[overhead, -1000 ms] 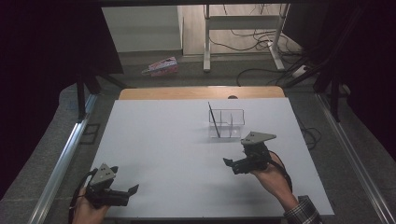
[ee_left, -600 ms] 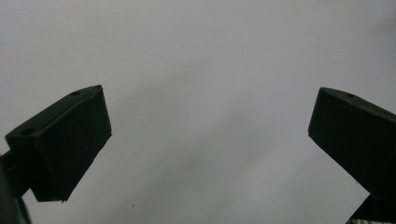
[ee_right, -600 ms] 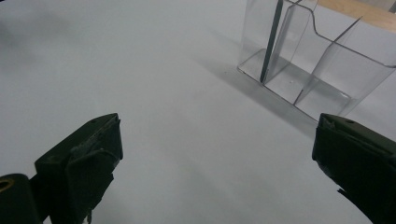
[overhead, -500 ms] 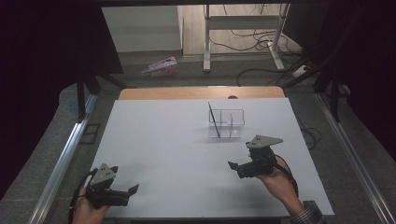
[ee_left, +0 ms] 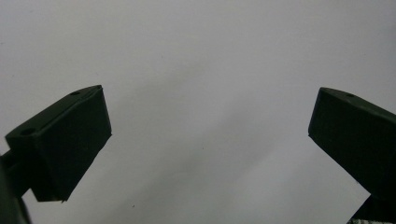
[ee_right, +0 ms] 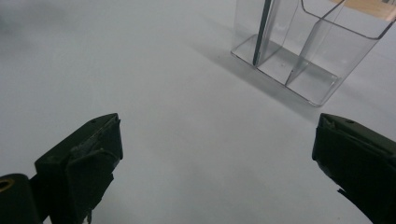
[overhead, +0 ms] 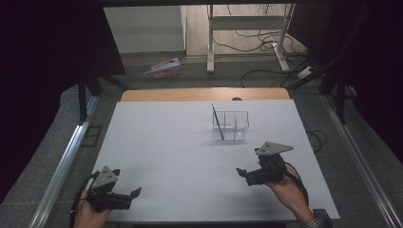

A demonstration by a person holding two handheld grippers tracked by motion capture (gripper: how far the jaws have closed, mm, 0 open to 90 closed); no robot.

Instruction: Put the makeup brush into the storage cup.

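We see a white surface [overhead: 190, 152] with a wooden strip along its far edge, and on it, right of centre toward the far side, a clear holder [overhead: 231, 126] split by dividers into compartments. A thin dark rod [overhead: 217, 121] stands in the holder's left end, leaning so that its top tilts up and to the left above the rim. In the right gripper view we find the same holder [ee_right: 303, 46] at the upper right, the rod [ee_right: 260, 32] resting in its leftmost compartment with its foot on the clear floor of the box. The left tongs [overhead: 135, 194] sit at the near left corner of the surface, held in a hand [overhead: 90, 216] that comes in from the bottom edge; their 2 jaws are spread wide with nothing between them, and in the left gripper view [ee_left: 205, 140] we see bare white between the 2 black pads. The right tongs [overhead: 241, 173] are held by the other hand [overhead: 287, 187] at the near right, well short of the holder and pointing left across the surface; their jaws too are spread wide and hold nothing, as the right gripper view [ee_right: 215, 154] confirms. A grey plate [overhead: 273, 148] tops the right tongs. On the floor beyond the surface lies a pink package [overhead: 164, 69].
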